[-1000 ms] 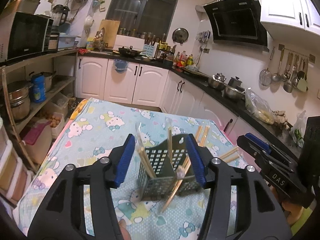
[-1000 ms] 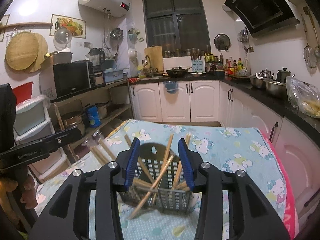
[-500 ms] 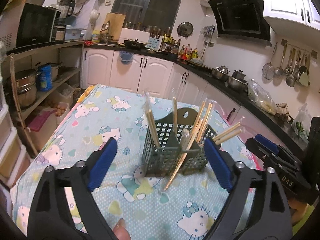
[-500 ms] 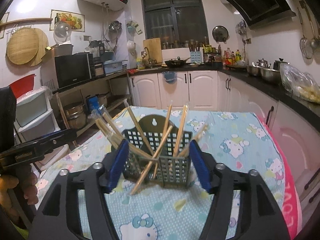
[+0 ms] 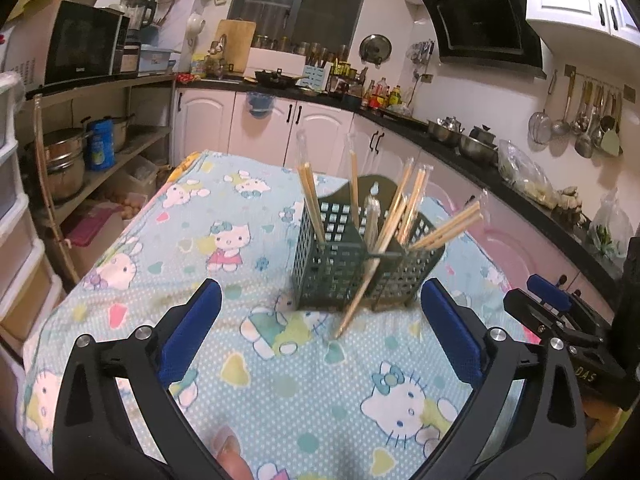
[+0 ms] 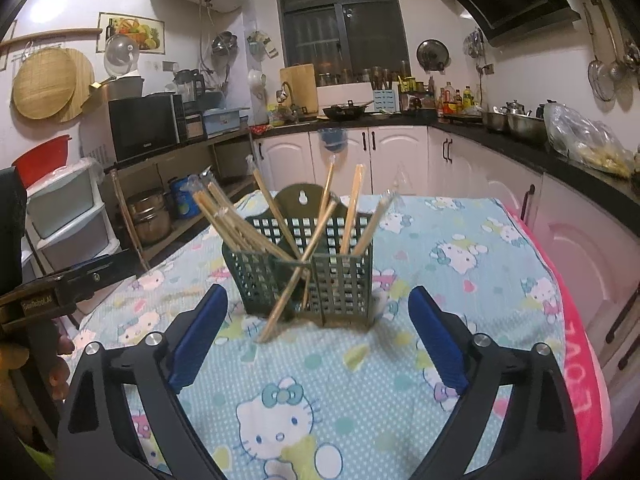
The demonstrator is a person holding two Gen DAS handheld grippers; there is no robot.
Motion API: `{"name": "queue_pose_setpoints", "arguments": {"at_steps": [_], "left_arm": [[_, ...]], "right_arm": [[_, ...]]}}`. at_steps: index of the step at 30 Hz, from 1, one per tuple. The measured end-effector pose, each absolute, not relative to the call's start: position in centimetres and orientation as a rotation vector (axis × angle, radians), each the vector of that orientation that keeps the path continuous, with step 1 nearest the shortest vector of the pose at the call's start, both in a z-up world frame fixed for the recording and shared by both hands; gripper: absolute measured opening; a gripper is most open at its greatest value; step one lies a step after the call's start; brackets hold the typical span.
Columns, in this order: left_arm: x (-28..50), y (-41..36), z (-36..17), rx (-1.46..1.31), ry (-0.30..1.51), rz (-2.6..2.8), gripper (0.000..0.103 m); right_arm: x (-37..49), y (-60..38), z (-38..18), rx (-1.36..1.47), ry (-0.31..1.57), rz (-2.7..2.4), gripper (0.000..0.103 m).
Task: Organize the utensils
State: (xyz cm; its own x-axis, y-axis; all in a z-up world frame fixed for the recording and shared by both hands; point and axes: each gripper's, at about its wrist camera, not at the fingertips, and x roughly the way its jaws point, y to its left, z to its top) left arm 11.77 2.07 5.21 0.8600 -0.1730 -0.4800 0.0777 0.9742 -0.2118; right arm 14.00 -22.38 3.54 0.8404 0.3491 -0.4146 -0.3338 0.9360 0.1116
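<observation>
In the left wrist view, our left gripper has its blue-padded jaws spread wide and it holds nothing. The dark green perforated plastic utensil holder stands upright on the light blue cartoon-print tablecloth, straight ahead of the jaws and a little toward the right jaw, apart from both pads. Wrapped wooden chopsticks stick up from its compartments and lean in several directions. One loose wooden chopstick leans against the front of the holder, with its lower tip on the cloth in front, nearer to the jaws than the holder is. Its long axis runs steeply upward and away from us.

In the right wrist view, our right gripper also has the jaws spread and empty. The holder is straight ahead, between the lines of the two jaws. The leaning chopstick has its tip on the cloth toward the left jaw. We judge both grippers about equally near; the coming move probably must take this chopstick across its long axis.
</observation>
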Motion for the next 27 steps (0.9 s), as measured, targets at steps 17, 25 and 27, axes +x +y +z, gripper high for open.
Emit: {"name": "queue_pose_setpoints", "arguments": {"at_steps": [17, 25, 27], "left_arm": [[9.5, 0.5, 0.8, -0.134, 0.480, -0.117, 0.091], [9.3, -0.3, -0.9, -0.121, 0.457, -0.133, 0.091], [9.4, -0.5, -1.5, -0.119, 0.457, -0.135, 0.091]], "right_arm": [[10.8, -23.9, -1.0, 0.042, 0.434, 0.299, 0.094], [10.1, -24.1, -2.6, 0.034, 0.403, 0.246, 0.095], [9.9, -24.1, -3.0, 0.025, 0.394, 0.233, 0.095]]}}
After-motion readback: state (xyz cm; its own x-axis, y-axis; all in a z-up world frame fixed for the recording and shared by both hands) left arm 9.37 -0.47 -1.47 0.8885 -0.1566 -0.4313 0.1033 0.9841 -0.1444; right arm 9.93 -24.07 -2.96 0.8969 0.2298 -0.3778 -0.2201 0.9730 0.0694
